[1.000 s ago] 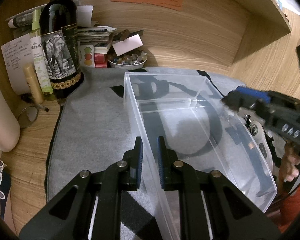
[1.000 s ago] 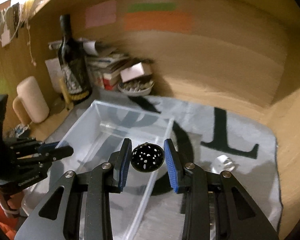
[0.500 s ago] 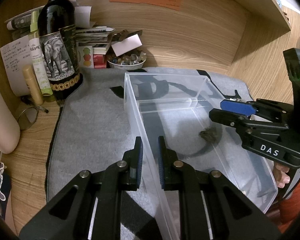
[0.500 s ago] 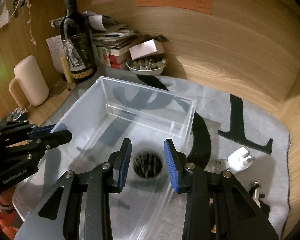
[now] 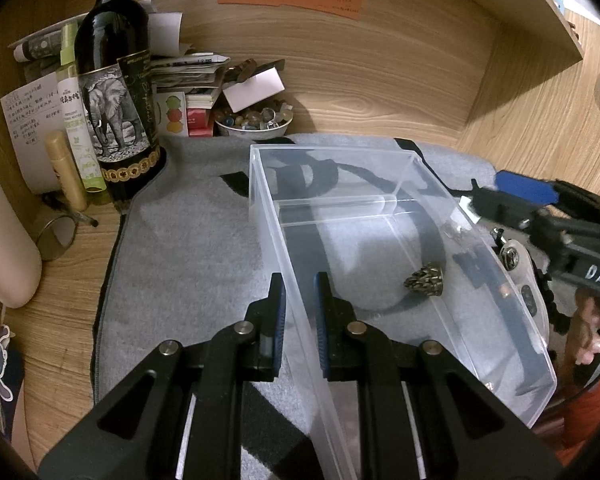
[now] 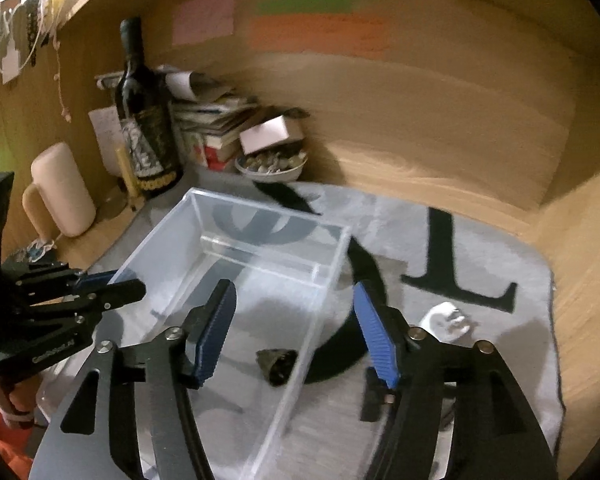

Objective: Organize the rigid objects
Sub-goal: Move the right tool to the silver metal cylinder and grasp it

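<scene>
A clear plastic box (image 5: 332, 148) with a low divider stands on the grey mat (image 5: 180, 240). My left gripper (image 5: 299, 280) is shut on the box's near left wall, one finger on either side of it. A small dark studded bell-shaped piece (image 5: 425, 280) lies on the box floor, free of any grip. In the right wrist view the same piece (image 6: 278, 364) lies below my right gripper (image 6: 293, 286). Its jaws are opening over the box's right wall (image 6: 332, 280) and nothing is pressed between them. The right gripper (image 5: 488, 194) also shows at the box's far right side.
A wine bottle (image 5: 116, 80), a bowl of stones (image 5: 256, 122), stacked papers and a cream cylinder (image 6: 62, 188) crowd the back left corner. A white plug (image 6: 448, 322) lies on the mat right of the box. Wooden walls close in behind and to the right.
The right gripper held the dark studded piece over the box, then let it go. The piece now rests on the box floor and the jaws stand wider. The left gripper has not moved.
</scene>
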{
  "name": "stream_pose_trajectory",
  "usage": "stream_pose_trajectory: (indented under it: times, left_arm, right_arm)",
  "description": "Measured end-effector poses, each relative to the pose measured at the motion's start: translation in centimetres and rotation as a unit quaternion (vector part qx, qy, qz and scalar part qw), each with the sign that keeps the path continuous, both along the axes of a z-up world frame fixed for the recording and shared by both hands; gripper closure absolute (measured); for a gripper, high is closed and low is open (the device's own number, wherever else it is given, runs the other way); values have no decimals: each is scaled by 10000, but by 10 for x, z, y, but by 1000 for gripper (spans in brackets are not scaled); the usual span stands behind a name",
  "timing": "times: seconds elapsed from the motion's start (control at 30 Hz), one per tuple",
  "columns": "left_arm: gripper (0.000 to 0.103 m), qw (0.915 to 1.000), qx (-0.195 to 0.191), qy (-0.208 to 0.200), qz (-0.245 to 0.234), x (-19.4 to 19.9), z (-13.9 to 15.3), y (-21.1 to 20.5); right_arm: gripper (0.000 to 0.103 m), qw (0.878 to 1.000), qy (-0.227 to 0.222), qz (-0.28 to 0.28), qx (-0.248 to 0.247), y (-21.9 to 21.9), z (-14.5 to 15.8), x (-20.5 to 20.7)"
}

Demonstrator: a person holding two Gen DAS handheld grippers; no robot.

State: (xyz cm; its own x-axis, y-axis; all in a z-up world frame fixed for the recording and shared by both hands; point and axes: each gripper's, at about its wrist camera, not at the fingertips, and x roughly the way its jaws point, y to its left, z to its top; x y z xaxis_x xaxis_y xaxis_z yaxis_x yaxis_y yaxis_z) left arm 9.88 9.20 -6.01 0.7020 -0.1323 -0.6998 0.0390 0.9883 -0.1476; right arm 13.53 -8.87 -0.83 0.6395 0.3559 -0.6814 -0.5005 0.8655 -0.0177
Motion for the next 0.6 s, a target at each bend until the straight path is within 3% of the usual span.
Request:
stream_pose_trajectory:
  times: [0.3, 0.6]
  left_arm:
    - [89, 10000, 3, 1, 14, 0, 0, -1]
    - [89, 10000, 2, 14, 11, 0, 0, -1]
  right_arm:
    - [40, 9961, -185, -858, -76, -59, 12, -1]
    - [40, 9778, -69, -2069, -331, -137, 1, -5]
